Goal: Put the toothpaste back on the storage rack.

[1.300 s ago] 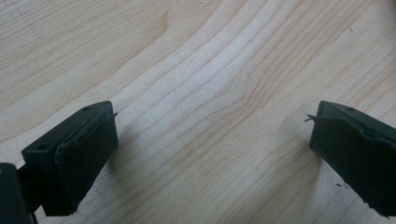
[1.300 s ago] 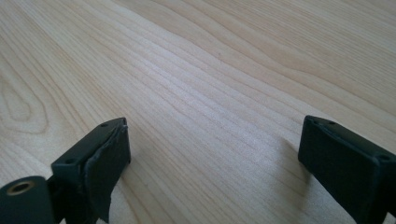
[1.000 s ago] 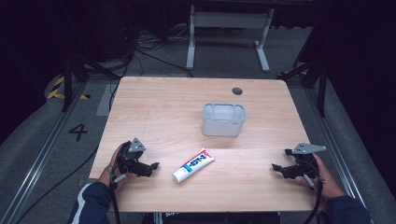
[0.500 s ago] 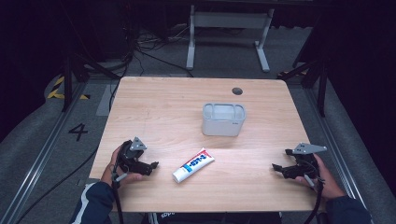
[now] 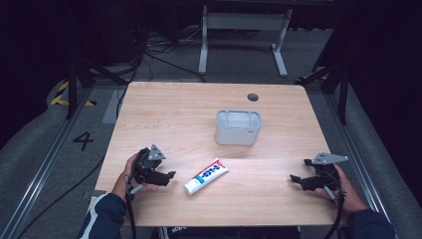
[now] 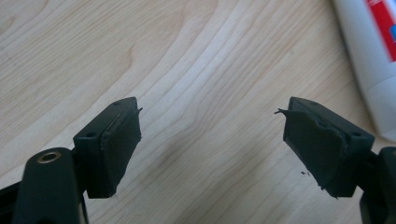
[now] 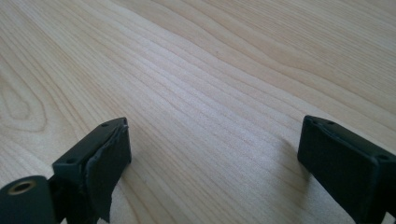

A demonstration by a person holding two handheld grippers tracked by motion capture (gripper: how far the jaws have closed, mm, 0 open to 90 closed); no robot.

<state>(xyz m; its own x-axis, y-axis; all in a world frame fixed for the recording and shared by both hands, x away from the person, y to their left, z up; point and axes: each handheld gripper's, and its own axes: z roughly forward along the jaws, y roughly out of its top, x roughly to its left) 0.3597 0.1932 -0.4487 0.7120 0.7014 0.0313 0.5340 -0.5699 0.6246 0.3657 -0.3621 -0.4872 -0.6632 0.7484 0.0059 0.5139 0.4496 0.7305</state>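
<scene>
Your left tongs [image 5: 168,175] gape wide just beside the toothpaste tube [image 5: 206,176], right tongs [image 5: 297,179] wide too, grey bin [image 5: 238,128] beyond between them, pale wood counter [image 5: 179,109], dark cabled floor [image 5: 164,50].

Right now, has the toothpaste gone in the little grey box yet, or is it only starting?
Only starting, it seems. Nothing looks done: the toothpaste tube lies flat on the table, apart from the grey box. In hand: nothing; the left gripper, nearest the tube, and the right gripper are both open. Left, probably: grabbing the tube and putting it in.
</scene>
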